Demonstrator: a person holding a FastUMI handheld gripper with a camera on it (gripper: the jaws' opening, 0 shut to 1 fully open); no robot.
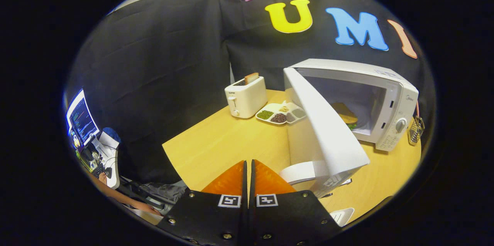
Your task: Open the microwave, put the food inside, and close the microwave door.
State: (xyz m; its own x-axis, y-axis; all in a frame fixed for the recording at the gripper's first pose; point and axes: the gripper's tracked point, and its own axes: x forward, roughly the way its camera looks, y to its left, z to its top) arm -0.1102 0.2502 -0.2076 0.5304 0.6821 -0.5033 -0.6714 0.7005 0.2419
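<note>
Gripper [248, 167], lower centre: fingers pressed together, holding nothing, above the wooden table [216, 142]. Right of centre, the white microwave [380, 95] stands with its door [328, 130] swung open; the food [345, 115], a sandwich, lies inside. A toaster [246, 97] and divided tray [281, 113] sit at centre.

white microwave [386, 99] stands on the wooden table, beyond the fingers and off to their right. its door [328, 130] is swung wide open toward the camera, its free edge just beside the fingers. the food [344, 115], a sandwich-like stack with a brown top and some green at its base, sits inside the cavity. control knob on the right front panel.
</note>
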